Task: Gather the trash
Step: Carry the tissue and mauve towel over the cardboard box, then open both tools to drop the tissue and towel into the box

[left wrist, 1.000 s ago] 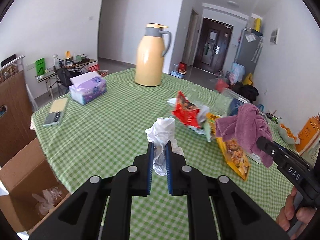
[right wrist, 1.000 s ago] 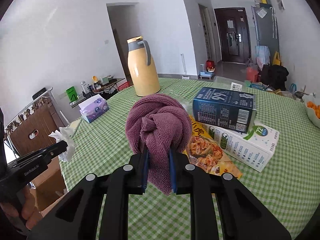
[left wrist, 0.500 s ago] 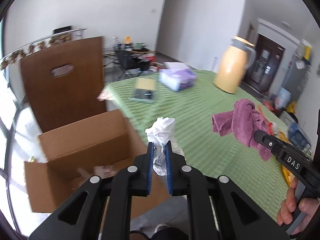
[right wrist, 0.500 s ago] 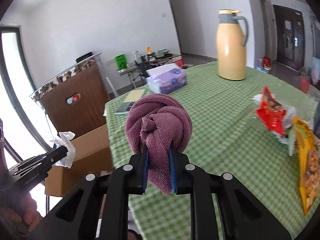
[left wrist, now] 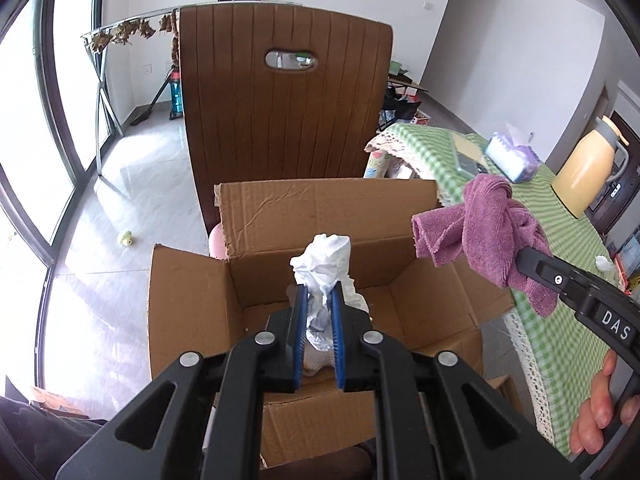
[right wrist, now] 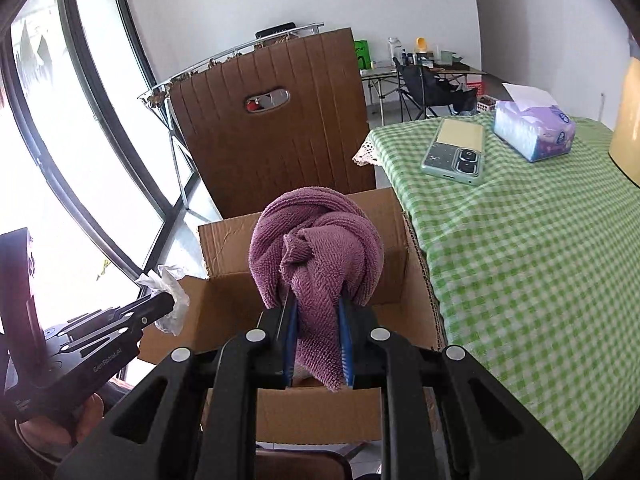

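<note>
The left tool is clenched on a crumpled white tissue, and the right tool grips a bunched purple cloth. Just below and ahead of both tools gapes an open cardboard box, so both loads look ready to drop; neither is let go yet. Beyond the box stands a brown chair back. To the right tool's right spreads the checked counter. Only the right view shows clearly the phone and tissue box there; only the left view shows a white scrap on the counter, probably trash left to fetch.
</note>
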